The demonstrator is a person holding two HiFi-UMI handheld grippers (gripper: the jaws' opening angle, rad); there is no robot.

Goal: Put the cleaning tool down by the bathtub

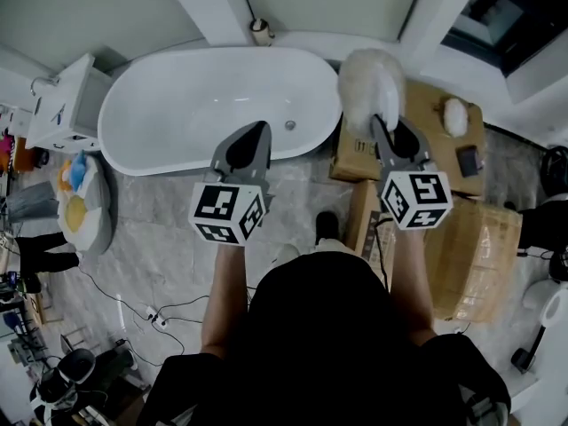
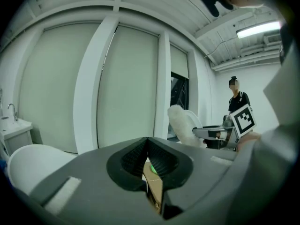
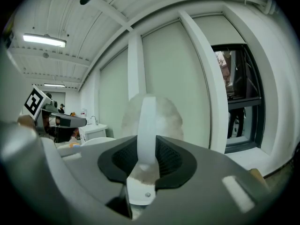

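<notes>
The cleaning tool is a fluffy white pad on a white plastic handle. My right gripper is shut on that handle and holds the tool up in the air, over the cardboard box to the right of the bathtub's end. In the right gripper view the handle stands upright between the jaws with the pad behind it. The white oval bathtub lies ahead, empty. My left gripper hovers at the tub's near right rim, shut on nothing; its jaws meet. The tool also shows in the left gripper view.
Cardboard boxes are stacked right of the tub, one carrying a second fluffy pad and a dark small object. A white sink cabinet and a pile of toys stand left. Cables cross the marble floor. A person stands far off.
</notes>
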